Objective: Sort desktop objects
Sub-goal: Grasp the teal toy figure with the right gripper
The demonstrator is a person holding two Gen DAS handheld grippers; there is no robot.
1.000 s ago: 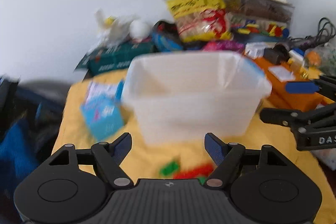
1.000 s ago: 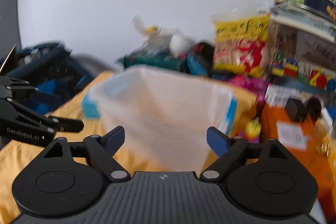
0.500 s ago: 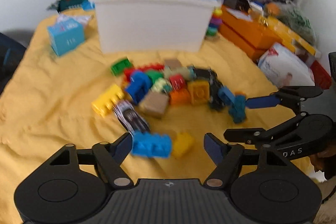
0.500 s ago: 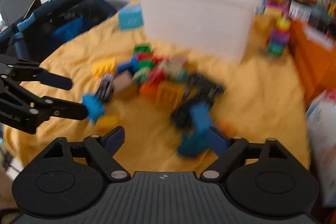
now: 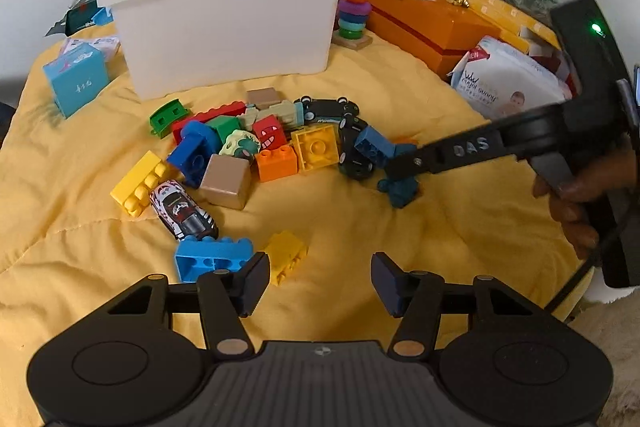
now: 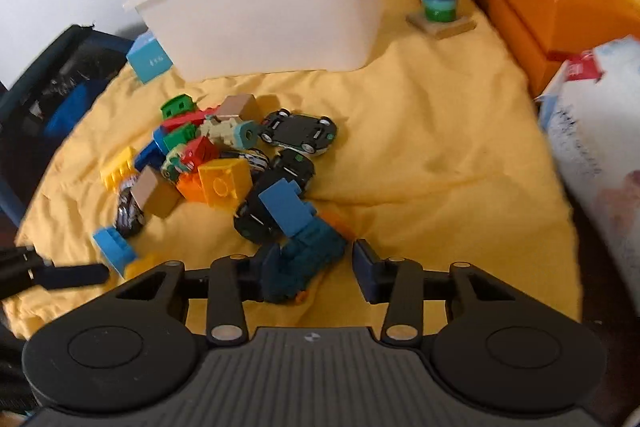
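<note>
Right claw (image 6: pixel 314 267) spread wide, straddling teal block (image 6: pixel 308 259) at the pile's near edge, nothing pinched yet, set to close on it. Left claw (image 5: pixel 318 283) likewise open and empty, low over yellow brick (image 5: pixel 286 255) and blue brick (image 5: pixel 210 261). Beyond, white bin (image 5: pixel 228 27) standing behind the heap, probably the drop-off.

toy pile (image 5: pixel 260 151) before the bin (image 5: pixel 224 23) (ring stacker (image 5: pixel 353 15) right).
</note>
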